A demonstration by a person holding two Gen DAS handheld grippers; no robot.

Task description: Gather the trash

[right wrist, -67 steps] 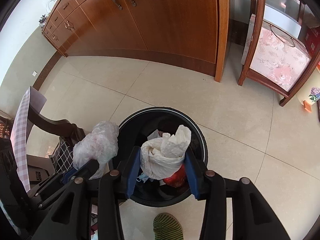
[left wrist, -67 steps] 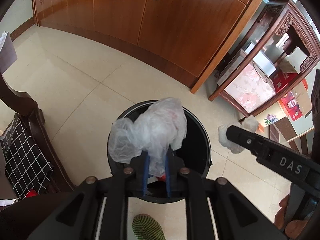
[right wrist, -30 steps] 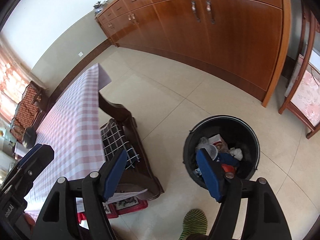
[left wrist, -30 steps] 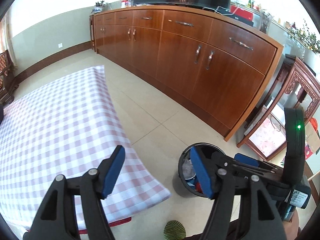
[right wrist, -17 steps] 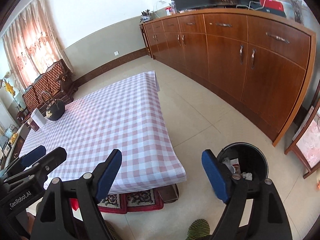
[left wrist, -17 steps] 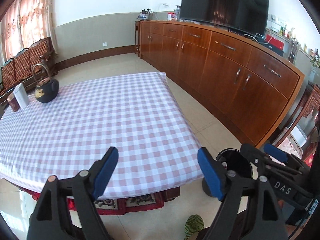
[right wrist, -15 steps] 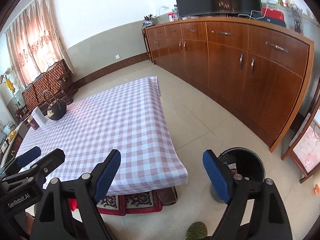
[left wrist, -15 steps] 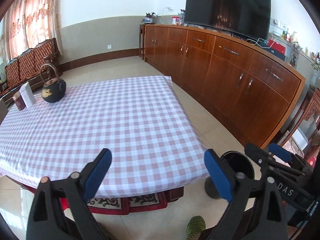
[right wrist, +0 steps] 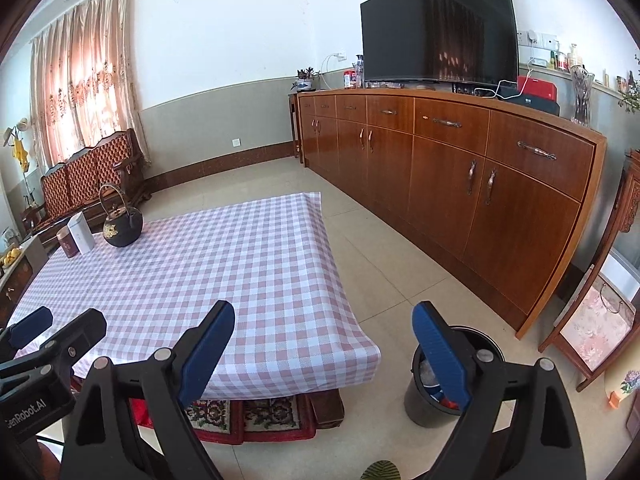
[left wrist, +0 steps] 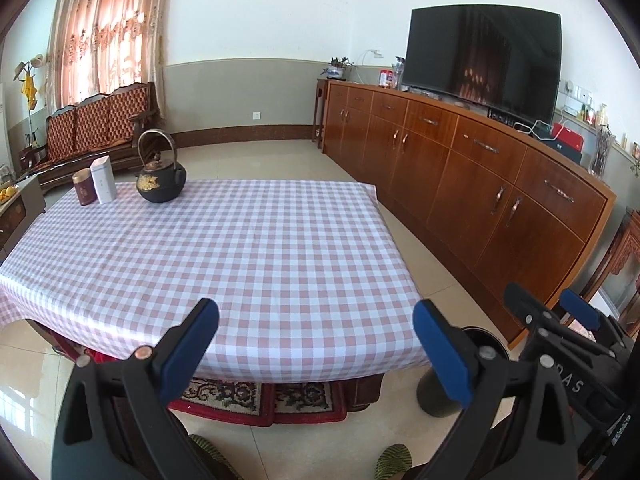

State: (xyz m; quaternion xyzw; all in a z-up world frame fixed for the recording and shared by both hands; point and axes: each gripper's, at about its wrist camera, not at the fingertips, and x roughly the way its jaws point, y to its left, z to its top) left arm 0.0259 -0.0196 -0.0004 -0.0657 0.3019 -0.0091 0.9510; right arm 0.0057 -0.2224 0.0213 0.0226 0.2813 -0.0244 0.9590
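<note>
- Our left gripper (left wrist: 316, 338) gapes wide and empty; our right gripper (right wrist: 324, 344), also empty, is opening.
- Trash in the bin (right wrist: 430, 394) at four o'clock looks light and crushable; we'd pinch loose folds.

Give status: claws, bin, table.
Left claw open, empty. Right claw opening, nothing between. Trash bin on floor beside checked table, trash inside. Only kettle and two tins on tabletop; no trash seen there.
</note>
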